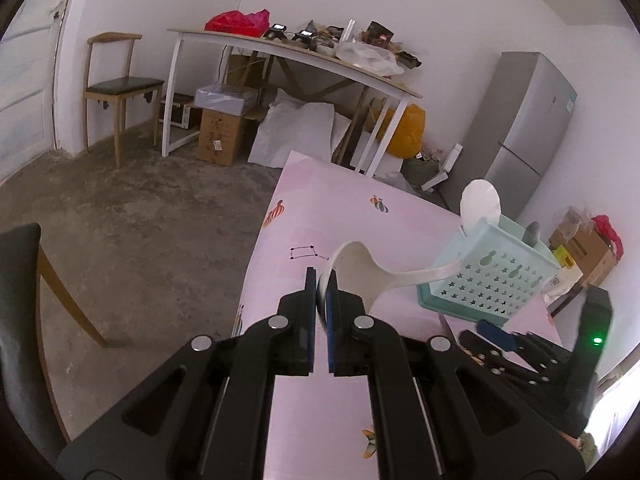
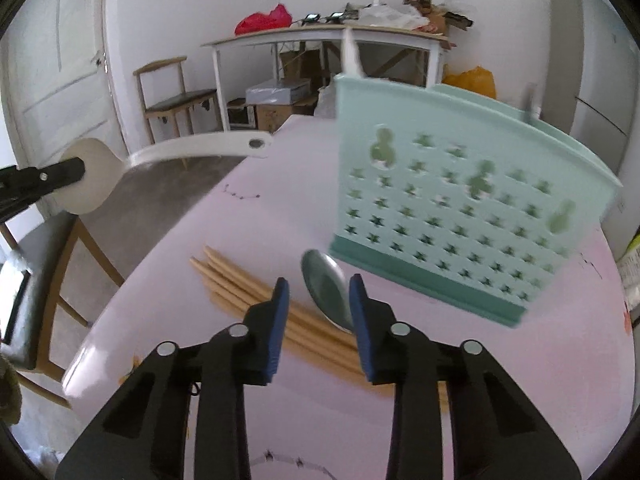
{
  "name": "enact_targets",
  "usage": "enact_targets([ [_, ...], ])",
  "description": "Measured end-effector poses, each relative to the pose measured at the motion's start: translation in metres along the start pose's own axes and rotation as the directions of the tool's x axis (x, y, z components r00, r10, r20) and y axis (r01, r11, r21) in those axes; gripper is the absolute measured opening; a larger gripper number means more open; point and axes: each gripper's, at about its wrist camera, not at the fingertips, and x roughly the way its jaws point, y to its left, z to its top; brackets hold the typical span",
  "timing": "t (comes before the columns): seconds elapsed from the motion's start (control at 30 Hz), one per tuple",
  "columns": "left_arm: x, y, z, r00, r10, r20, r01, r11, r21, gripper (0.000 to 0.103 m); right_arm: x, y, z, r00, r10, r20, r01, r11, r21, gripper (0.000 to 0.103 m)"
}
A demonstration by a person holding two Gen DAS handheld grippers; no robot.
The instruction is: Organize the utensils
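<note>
My left gripper (image 1: 321, 280) is shut on the bowl edge of a white spoon (image 1: 360, 270), held above the pink table (image 1: 320, 208); its handle points right toward a mint-green perforated utensil basket (image 1: 492, 280). From the right wrist view, the left gripper (image 2: 76, 170) holds that white spoon (image 2: 96, 176) in the air at the left. My right gripper (image 2: 318, 292) is open just in front of the basket (image 2: 460, 208), over a metal spoon (image 2: 326, 288) and several wooden chopsticks (image 2: 240, 284) lying on the table (image 2: 260, 208). Another white spoon (image 1: 480, 204) and a grey handle (image 1: 532, 234) stand in the basket.
A wooden chair (image 1: 24, 320) with a dark seat stands close to the table's left edge. Across the concrete floor are a cluttered white desk (image 1: 288, 52), another chair (image 1: 120, 88), boxes and a grey fridge (image 1: 520, 128). Boxes sit to the right of the basket.
</note>
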Motion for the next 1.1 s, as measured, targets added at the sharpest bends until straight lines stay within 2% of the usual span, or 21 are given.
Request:
enact_targets([
  [0.17, 0.003, 0.001, 0.0, 1.0, -0.003, 0.002, 0.003, 1.0, -0.002, 0.003, 0.023, 0.012, 0.003, 0.998, -0.039, -0.044, 0.036, 0.997, -0.065, 0.021],
  [0.27, 0.003, 0.002, 0.001, 1.0, -0.006, 0.002, 0.006, 1.0, -0.007, 0.003, 0.034, 0.015, 0.003, 0.995, -0.061, -0.077, 0.054, 0.995, -0.088, 0.011],
  [0.5, 0.004, 0.001, 0.001, 1.0, -0.005, 0.007, 0.005, 1.0, 0.0, 0.003, 0.027, 0.019, 0.009, 0.995, -0.087, -0.042, 0.083, 0.991, -0.102, 0.006],
  [0.77, -0.001, -0.014, 0.011, 0.998, -0.02, 0.065, 0.018, 1.0, 0.024, 0.003, -0.019, -0.003, 0.017, 0.994, -0.091, 0.065, 0.095, 0.994, -0.049, 0.003],
  [1.1, -0.03, -0.046, 0.023, 0.978, -0.085, 0.191, 0.068, 0.994, 0.09, 0.003, -0.099, -0.067, 0.019, 0.966, -0.138, 0.217, 0.111, 0.985, 0.132, 0.003],
])
